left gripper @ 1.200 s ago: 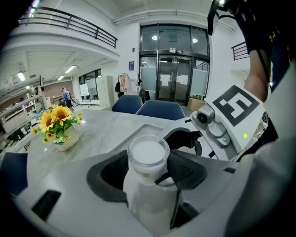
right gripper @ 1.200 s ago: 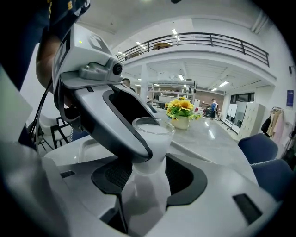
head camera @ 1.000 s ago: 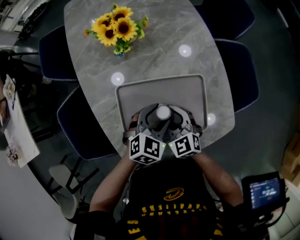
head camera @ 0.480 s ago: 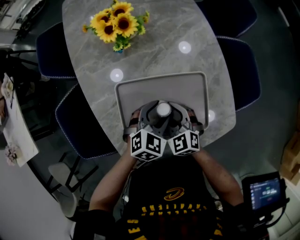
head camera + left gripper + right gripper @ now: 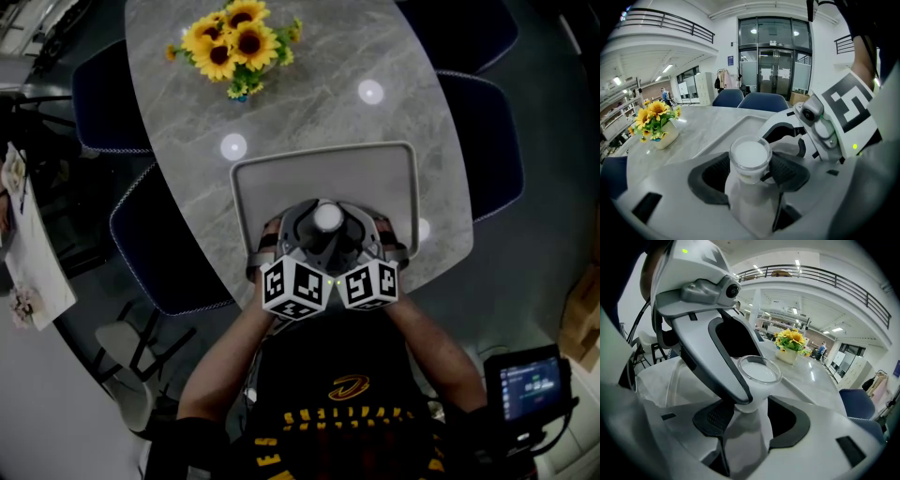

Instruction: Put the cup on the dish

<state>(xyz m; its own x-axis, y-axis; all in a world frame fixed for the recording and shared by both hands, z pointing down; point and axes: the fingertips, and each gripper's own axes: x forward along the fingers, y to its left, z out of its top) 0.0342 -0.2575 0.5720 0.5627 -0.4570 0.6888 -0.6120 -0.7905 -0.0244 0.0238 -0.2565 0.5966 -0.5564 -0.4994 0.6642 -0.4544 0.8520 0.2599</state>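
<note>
Grey dish (image 5: 398,183): on the tabletop (image 5: 309,103), beneath both claws.
Cup (image 5: 750,152): clamped by our left claw (image 5: 751,171).
Right claw (image 5: 752,417): jaws apart, flanking it.
Handling: we judge it light, rigid, slick, breakable; grip mid-wall.

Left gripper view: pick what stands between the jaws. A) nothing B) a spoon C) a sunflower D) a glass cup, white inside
D: the glass cup, white inside, stands between the dark pads of the left gripper.
</note>
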